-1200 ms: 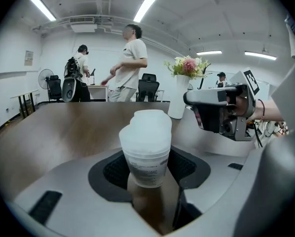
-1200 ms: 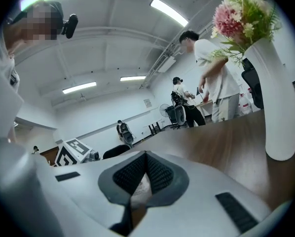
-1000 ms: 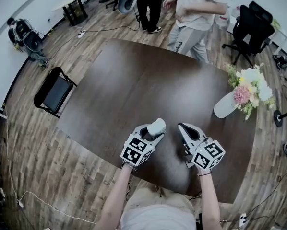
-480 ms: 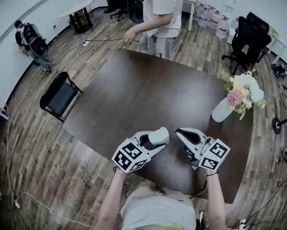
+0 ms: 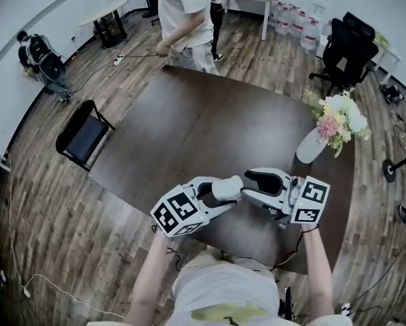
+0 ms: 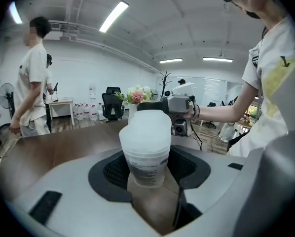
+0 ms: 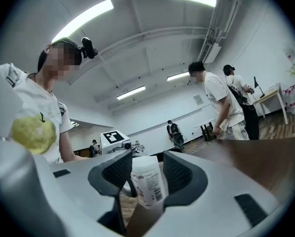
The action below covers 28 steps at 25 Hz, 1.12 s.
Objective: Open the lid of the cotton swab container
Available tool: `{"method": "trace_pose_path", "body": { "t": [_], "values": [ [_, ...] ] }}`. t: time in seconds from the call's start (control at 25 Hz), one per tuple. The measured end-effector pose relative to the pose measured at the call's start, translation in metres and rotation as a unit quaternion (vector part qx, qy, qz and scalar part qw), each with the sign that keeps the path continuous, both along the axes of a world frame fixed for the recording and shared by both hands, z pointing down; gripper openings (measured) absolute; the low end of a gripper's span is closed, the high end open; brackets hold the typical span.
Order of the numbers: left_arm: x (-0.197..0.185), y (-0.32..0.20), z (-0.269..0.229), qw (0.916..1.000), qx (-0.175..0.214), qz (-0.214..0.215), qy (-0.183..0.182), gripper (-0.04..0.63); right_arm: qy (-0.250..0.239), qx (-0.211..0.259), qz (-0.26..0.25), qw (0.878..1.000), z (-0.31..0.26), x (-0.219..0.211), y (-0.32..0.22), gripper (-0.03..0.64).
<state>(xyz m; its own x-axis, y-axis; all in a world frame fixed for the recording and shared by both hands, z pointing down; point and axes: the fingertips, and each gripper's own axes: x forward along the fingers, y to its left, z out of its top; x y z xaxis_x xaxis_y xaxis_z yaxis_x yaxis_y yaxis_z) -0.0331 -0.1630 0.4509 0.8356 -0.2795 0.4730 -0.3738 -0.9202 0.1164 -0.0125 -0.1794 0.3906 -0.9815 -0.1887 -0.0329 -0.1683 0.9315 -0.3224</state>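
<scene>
Cotton swab container held up above the dark counter, clasped between the left gripper jaws, right gripper jaws opening, the container between them, pads not pressing on it

White tongs, black-and-white marker cubes

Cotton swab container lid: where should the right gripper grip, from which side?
Probably the lid sidewall, from its free end: the left gripper clamps the labelled body, leaving the lid exposed; the right gripper jaws are opening, container between them.
</scene>
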Motion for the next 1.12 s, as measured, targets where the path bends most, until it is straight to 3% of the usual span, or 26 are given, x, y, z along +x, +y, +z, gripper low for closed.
{"method": "trace_pose_path", "body": {
  "t": [0.2,0.4,0.76,1.12],
  "values": [
    [0.010,0.007,-0.009,0.9993,0.000,0.036,-0.002,0.238,0.023,0.017,-0.047,0.998,-0.010,-0.012,0.006,0.235],
    [0.018,0.011,-0.016,0.9981,-0.001,0.061,-0.001,0.238,0.056,0.036,-0.103,0.992,-0.017,-0.020,0.015,0.238],
    [0.020,0.016,-0.018,0.9970,-0.014,0.076,0.003,0.238,0.079,0.068,-0.129,0.986,-0.017,-0.021,0.022,0.229],
    [0.019,0.012,-0.019,0.9979,-0.007,0.065,0.000,0.238,0.073,0.020,-0.131,0.988,-0.017,-0.021,0.015,0.222]
  ]
}}
